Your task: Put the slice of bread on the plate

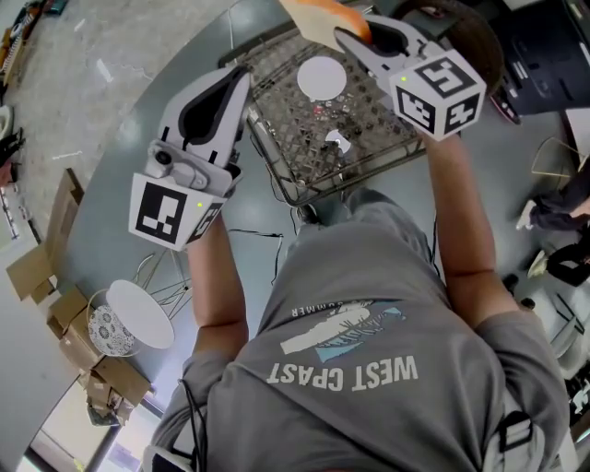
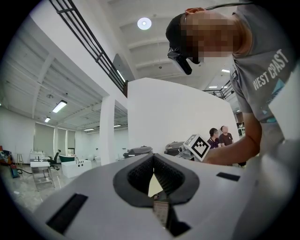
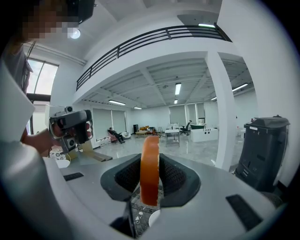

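The slice of bread (image 1: 320, 16), with an orange-brown crust, stands on edge between the jaws of my right gripper (image 1: 348, 35), which is shut on it at the top of the head view. In the right gripper view the bread (image 3: 150, 169) fills the gap between the dark pads. Below and to the left of it a round white plate (image 1: 322, 78) lies on a wire mesh table (image 1: 373, 138); a sliver of that plate (image 3: 153, 218) shows under the jaws. My left gripper (image 1: 241, 81) hovers by the table's left edge. Its jaws (image 2: 153, 160) meet at the tips with nothing between them.
A small white object (image 1: 337, 141) lies on the mesh. A round white stand (image 1: 138, 313) and cardboard pieces (image 1: 57, 226) are on the grey floor at the left. A dark grey bin (image 3: 263, 150) stands at the right. Two people (image 2: 220, 137) stand far behind.
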